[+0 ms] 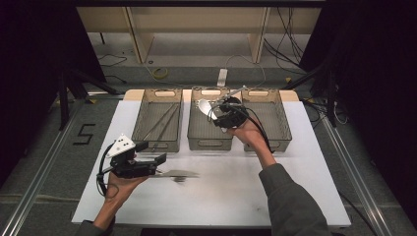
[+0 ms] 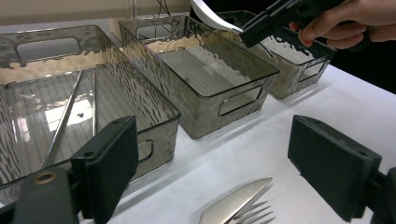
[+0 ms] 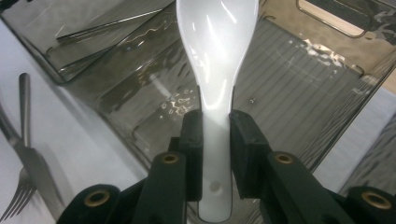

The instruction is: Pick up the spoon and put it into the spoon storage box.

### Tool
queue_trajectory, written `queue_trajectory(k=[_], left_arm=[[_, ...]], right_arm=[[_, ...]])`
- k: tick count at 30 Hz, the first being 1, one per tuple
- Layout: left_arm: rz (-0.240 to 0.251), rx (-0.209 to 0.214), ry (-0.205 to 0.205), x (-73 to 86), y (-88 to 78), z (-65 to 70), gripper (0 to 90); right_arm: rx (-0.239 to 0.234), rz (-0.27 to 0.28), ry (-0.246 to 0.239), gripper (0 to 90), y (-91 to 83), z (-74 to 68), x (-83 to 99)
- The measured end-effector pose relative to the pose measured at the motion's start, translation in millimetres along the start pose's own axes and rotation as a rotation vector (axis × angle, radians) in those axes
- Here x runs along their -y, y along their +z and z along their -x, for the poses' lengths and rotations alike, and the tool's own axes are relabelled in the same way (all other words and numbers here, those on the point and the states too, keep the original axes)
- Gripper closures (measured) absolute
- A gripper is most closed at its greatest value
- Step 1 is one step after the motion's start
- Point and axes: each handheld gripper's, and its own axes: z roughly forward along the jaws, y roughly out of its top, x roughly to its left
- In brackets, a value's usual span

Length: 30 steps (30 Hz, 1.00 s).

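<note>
**White spoon held over the middle bin, cutlery waiting on the table**

In the high view, three smoky translucent bins stand in a row across the upper centre of the white table [image 1: 295, 196]. The right gripper [image 1: 220, 112], held in the person's right hand [image 1: 248, 132], hangs over the middle bin [image 1: 210, 138]. Its jaws are clenched on the handle of a white spoon [image 3: 215, 70], whose bowl points away towards the top of the right gripper view, above the ribbed floor of that bin.

The left bin [image 1: 158, 143] holds chopsticks [image 2: 63, 121] lying lengthwise on its floor. The right bin [image 1: 282, 123] sits at the upper right of centre; what it contains cannot be made out.

The left gripper [image 1: 158, 158] sits at the lower left of the high view, held in the person's left hand [image 1: 118, 189], with its jaws spread wide and nothing between them. Just ahead of them, a knife [image 2: 233, 207] and a fork [image 2: 257, 215] lie together on the table, at the bottom centre of the left gripper view. The same pair shows at the lower left edge of the right gripper view.
</note>
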Motion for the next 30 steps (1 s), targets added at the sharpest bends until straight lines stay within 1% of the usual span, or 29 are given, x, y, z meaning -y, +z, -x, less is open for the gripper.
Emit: queue_trajectory(k=[9,13,17,20,24,30], left_arm=[[-0.001,0.005,0.002,0.0,0.1,-0.1,15.6],[-0.006,0.004,0.003,0.1,0.2,-0.1,15.7],[-0.01,0.006,0.005,0.3,0.7,0.2,15.6],[-0.007,0.008,0.006,0.0,1.1,1.0,15.7],[-0.008,0.01,0.007,0.1,0.8,1.2,15.6],[-0.006,0.009,0.004,0.0,1.0,1.0,15.6]], right_arm=[[0.013,-0.008,0.039,76.9,9.8,3.8,-12.2],[0.026,-0.027,0.049,76.8,16.7,5.7,-14.4],[0.029,-0.052,0.04,76.8,24.9,5.7,-14.4],[0.035,-0.074,0.042,76.8,30.9,5.0,-14.1],[0.039,-0.082,0.057,76.8,36.4,6.0,-14.5],[0.037,-0.096,0.064,76.8,40.5,5.6,-15.3]])
